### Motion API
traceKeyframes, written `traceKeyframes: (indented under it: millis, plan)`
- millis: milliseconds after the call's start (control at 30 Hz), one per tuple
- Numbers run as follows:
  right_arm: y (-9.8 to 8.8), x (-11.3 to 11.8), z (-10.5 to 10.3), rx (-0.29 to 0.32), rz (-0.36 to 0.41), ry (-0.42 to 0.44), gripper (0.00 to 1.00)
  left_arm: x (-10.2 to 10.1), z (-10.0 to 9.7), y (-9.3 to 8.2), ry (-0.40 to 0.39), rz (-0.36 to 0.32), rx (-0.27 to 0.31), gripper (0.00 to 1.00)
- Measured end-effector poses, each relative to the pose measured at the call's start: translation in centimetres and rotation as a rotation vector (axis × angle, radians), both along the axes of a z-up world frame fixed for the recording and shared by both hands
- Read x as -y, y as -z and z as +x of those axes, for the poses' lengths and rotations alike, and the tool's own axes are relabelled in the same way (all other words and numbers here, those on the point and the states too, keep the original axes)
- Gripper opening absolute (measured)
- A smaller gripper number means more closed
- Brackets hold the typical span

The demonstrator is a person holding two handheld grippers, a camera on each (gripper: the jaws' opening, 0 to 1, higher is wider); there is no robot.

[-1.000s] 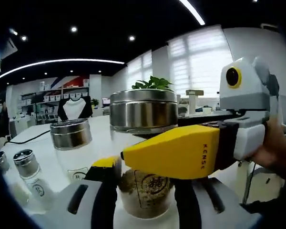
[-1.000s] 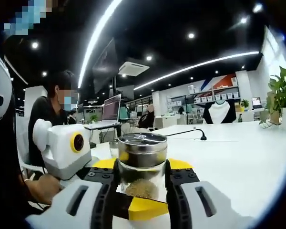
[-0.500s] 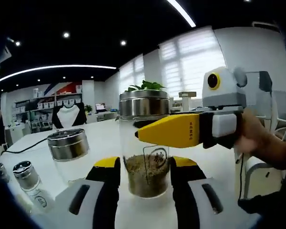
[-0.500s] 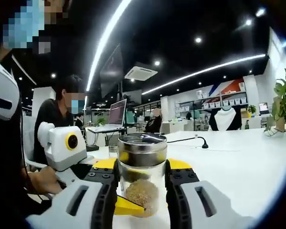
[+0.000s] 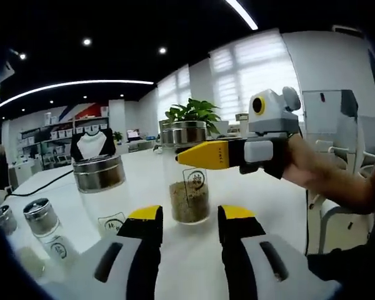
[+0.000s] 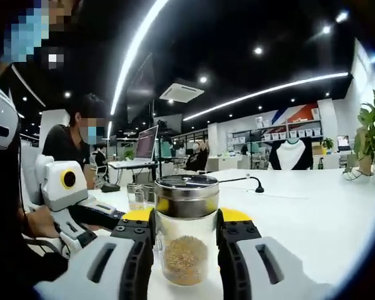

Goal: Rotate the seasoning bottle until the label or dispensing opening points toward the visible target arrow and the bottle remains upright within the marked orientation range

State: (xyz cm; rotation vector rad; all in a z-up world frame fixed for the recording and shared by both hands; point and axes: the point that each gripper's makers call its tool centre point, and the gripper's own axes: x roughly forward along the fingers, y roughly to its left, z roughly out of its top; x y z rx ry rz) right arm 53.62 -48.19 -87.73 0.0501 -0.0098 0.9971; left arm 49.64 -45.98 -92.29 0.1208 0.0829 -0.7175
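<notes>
Seasoning bottle (image 6: 184, 231) stands upright on the white bench (image 6: 312, 212), clamped between the right claw (image 6: 185, 240) jaws. Left claw (image 5: 189, 215) is apart, just short of it, holding nothing.

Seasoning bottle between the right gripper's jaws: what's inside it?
The seasoning bottle holds a brownish granular seasoning filling roughly its lower part; the glass above looks empty. The metal lid hides the opening.
</notes>
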Motion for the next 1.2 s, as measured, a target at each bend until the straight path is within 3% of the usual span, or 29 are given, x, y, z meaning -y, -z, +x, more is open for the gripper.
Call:
traceKeyframes:
  millis: [233,400,633,733,1200]
  plan:
    - [0.4,0.0,0.8,0.006,-0.008,-0.038,0.35,-0.5,-1.0,-0.6,0.012,-0.046,-0.019,0.37]
    - [0.9,-0.4,1.3,0.012,-0.038,-0.063,0.35,-2.3,-1.3,-1.0,-0.025,-0.053,-0.018,0.37]
    - [1.3,-0.6,1.6,-0.014,0.003,-0.129,0.35,-4.7,-1.1,-0.6,-0.094,-0.055,-0.03,0.37]
    - [1.9,-0.8,1.7,-0.019,-0.013,-0.135,0.35,-5.6,-0.8,-0.4,-0.119,-0.056,-0.034,0.37]
    - [2.0,-1.2,1.1,0.03,-0.045,-0.199,0.36,-7.7,-0.2,-0.9,-0.193,-0.059,-0.021,0.38]
